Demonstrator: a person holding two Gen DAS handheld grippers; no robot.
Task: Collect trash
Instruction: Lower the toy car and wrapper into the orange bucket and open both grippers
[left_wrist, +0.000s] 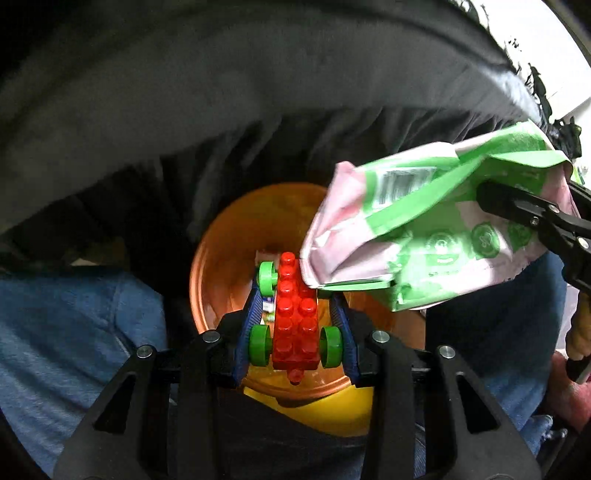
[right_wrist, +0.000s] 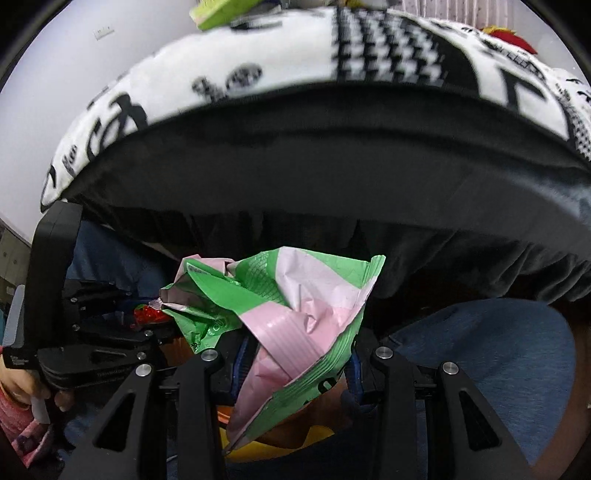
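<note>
While your left claw (left_wrist: 295, 325) clamps the red brick car (left_wrist: 295, 317) over the orange bucket (left_wrist: 221, 258), your right claw (right_wrist: 295, 365) pinches the green-pink wrapper (right_wrist: 288, 314) at 2 o'clock.

green-pink wrapper (left_wrist: 424, 229), red toy car (left_wrist: 295, 317), orange bowl (left_wrist: 229, 258)

We see blue denim (left_wrist: 66, 332) on both sides, and above it a dark cushion edge (right_wrist: 314, 155) with gathered black fabric hanging beneath. On top lies a white cloth printed in black (right_wrist: 258, 74) (houndstooth patches among large characters), before a pale wall (right_wrist: 55, 74).
</note>
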